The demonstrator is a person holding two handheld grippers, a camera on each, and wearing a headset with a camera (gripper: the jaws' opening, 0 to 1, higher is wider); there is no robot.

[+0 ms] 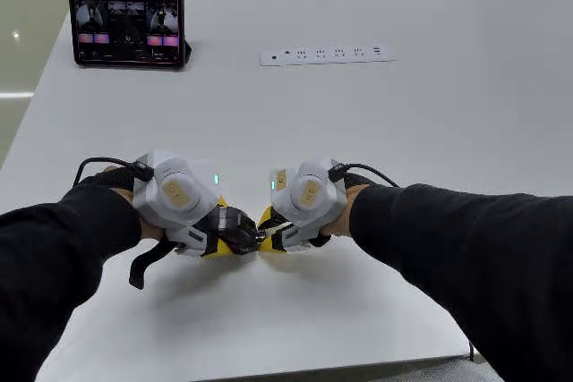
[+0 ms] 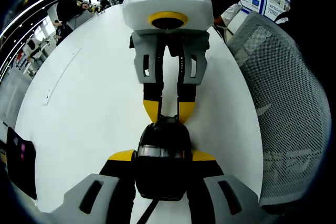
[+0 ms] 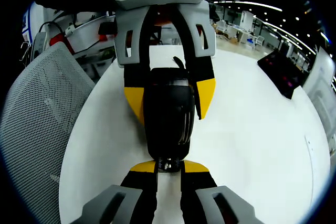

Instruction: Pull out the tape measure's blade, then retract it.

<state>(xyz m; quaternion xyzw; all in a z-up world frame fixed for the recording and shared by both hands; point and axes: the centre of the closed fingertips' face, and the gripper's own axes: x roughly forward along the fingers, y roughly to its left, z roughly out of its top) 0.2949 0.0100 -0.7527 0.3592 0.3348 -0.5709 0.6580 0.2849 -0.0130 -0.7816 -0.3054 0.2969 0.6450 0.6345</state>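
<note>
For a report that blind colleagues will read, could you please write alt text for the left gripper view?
The left tool grips a black tape measure between its yellow-tipped jaws, over a white table. The right tool faces it from the top, jaws closed at the case's front end. A grey mesh chair stands at the right.

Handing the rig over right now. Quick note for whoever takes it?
Grips: left gripper shut on the tape measure; right gripper shut on its hook. The two are nose to nose at the near side of the table.
Done: both grips set; nothing pulled out yet.
Left: draw the grippers apart to pull the tape out, then let it retract.
</note>
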